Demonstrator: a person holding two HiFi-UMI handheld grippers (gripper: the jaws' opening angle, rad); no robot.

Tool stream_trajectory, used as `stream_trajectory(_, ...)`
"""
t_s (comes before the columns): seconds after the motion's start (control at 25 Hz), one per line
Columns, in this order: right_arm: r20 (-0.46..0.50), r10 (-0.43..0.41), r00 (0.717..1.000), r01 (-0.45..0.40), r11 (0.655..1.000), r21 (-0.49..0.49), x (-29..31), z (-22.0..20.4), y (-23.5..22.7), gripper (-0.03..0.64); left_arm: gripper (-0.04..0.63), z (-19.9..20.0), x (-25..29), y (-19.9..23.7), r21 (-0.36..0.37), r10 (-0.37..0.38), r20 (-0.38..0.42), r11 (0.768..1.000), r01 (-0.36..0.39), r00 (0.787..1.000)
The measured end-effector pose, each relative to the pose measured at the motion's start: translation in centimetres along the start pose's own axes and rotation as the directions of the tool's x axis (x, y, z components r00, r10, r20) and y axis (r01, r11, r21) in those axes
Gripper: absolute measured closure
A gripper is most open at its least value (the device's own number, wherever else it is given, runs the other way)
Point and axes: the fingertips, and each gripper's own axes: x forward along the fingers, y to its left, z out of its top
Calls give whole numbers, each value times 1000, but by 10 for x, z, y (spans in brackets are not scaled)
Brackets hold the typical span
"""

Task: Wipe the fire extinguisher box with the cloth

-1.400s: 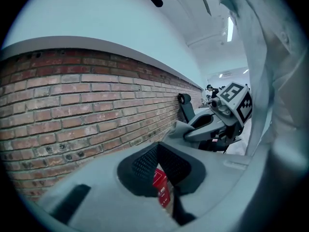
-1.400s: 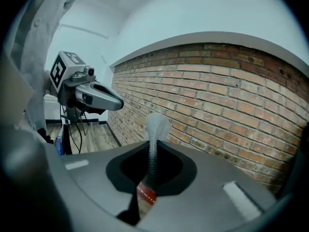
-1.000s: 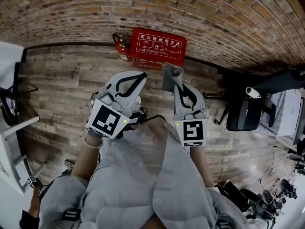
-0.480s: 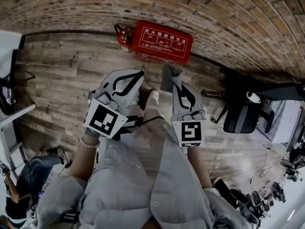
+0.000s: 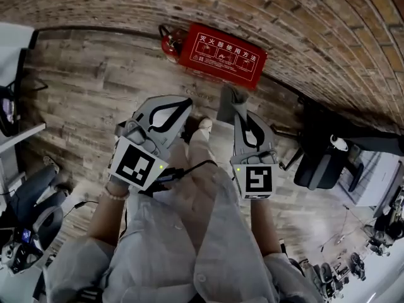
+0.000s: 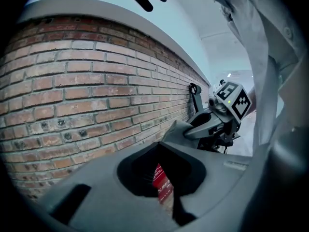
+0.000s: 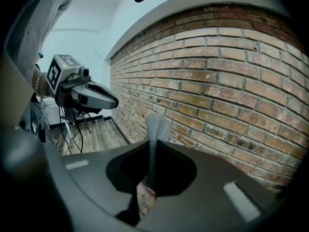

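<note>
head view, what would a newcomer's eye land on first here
The bright red fire extinguisher box stands out first, low against the brick wall at the edge of the wooden floor, with a red extinguisher beside its left end. Next comes the right tool, held out towards the box and pinching a grey cloth.

Clad in pale grey sleeves [image 5: 148,232], bead bracelet [image 5: 115,194] on one wrist. Grey left tool [image 5: 182,105] and right tool [image 5: 237,107] topped with black-and-white marker cubes [image 5: 134,164], black cable [image 5: 189,168].
</note>
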Motion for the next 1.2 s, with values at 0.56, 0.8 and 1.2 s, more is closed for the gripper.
stream_trajectory(0.56, -12, 75, 997, -75, 997, 5, 86, -42, -10, 592, 598, -68, 36, 20, -68, 64, -40, 995, -67, 997)
stream_trajectory(0.8, -5, 102, 995, -102, 995, 0, 131, -51, -12, 592, 598, -100, 43, 36, -104, 114, -60, 987, -120, 992)
stream_trajectory(1.2, -15, 150, 989, -150, 988, -37, 199, -67, -6, 592, 598, -132, 58, 73, -118, 193, -60, 973, -199, 979)
